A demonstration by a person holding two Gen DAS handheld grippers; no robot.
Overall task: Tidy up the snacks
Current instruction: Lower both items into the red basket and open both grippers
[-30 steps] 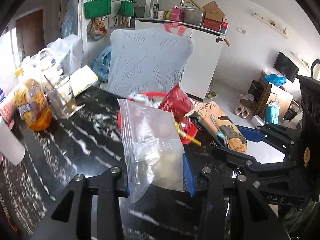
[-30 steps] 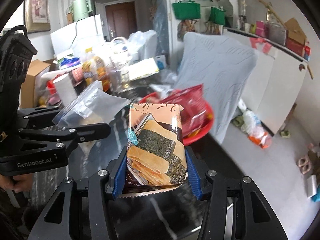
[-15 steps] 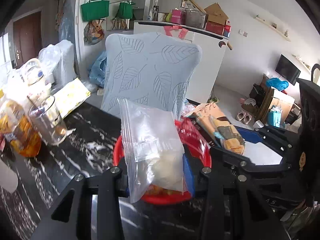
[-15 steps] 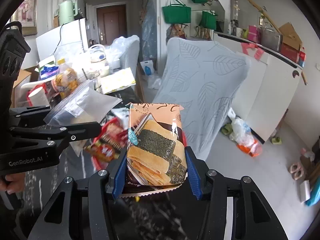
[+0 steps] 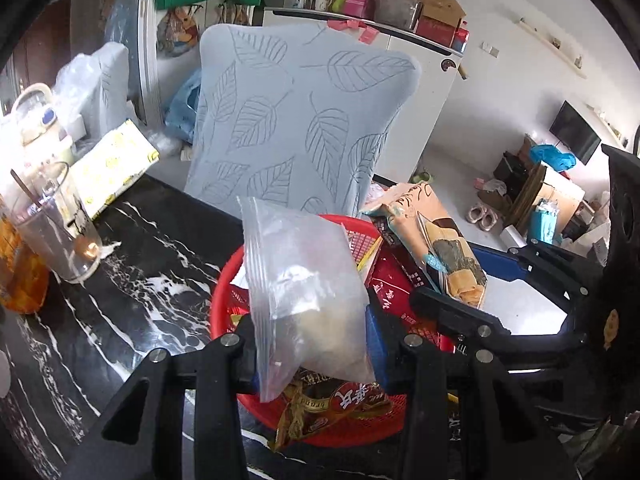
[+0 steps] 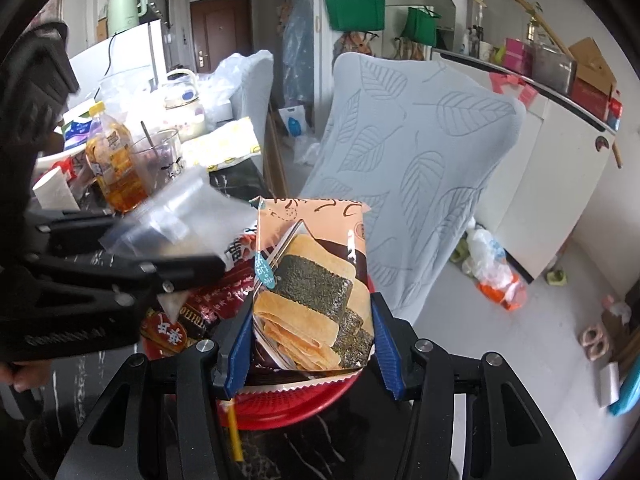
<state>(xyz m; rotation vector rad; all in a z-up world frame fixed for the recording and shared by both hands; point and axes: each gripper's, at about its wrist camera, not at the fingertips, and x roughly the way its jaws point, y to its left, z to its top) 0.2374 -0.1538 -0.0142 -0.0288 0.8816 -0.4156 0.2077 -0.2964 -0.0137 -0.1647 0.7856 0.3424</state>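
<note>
My left gripper (image 5: pixel 310 344) is shut on a clear zip bag (image 5: pixel 304 288) with pale food in it, held over the red mesh basket (image 5: pixel 224 280). My right gripper (image 6: pixel 314 348) is shut on an orange seaweed-snack packet (image 6: pixel 312 280), also over the red basket (image 6: pixel 280 404). The packet (image 5: pixel 436 248) shows at the right of the left wrist view, and the zip bag (image 6: pixel 176 212) at the left of the right wrist view. Red and brown snack packs (image 5: pixel 340 400) lie in the basket.
The basket sits on a black marble table (image 5: pixel 132 280) by its far edge. A glass with a spoon (image 5: pixel 56 224) and an orange drink bottle (image 6: pixel 114 160) stand at the left. A chair with a leaf-print cover (image 5: pixel 296 120) is behind the basket.
Both grippers moved forward with their snacks until they hang over the red basket. The basket now lies right under the fingers. Both grips are unchanged.
</note>
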